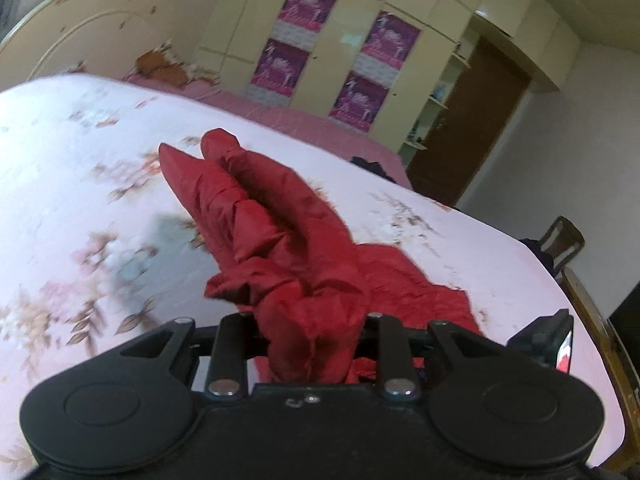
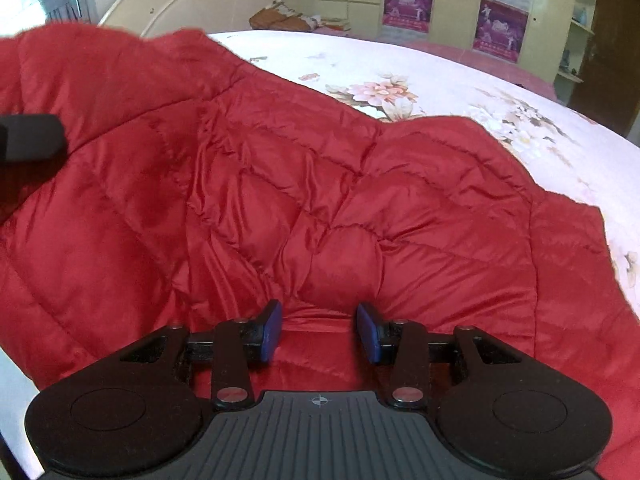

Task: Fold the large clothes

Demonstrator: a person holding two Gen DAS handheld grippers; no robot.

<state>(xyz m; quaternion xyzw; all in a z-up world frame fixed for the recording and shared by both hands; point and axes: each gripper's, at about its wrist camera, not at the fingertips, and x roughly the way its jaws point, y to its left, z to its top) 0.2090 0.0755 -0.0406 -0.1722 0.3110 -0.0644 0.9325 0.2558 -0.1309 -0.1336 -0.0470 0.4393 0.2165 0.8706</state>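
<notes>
Nearest on my left camera, the left gripper is clamped on a bunched fold of the red jacket; the cloth fills the gap between its fingers and hides the pads. From that pinch the fabric runs away from me as a long, crumpled roll, ending in 2 rounded tips on the bed, while a flatter part of the jacket spreads to the right on the floral sheet. At the right edge of that view I see part of the right gripper. On my right camera the right gripper has its jaws apart, the blue pads hovering just over the quilted jacket, gripping nothing that I can see. The jacket covers most of the near bed here, its far edge raised at the left, where a black piece of the left gripper shows. Beyond the jacket, the sheet shows pink flowers. Farther off stand a cream headboard, a brown heap beside it, and a wardrobe bearing 4 purple posters. A brown door lies furthest right.
</notes>
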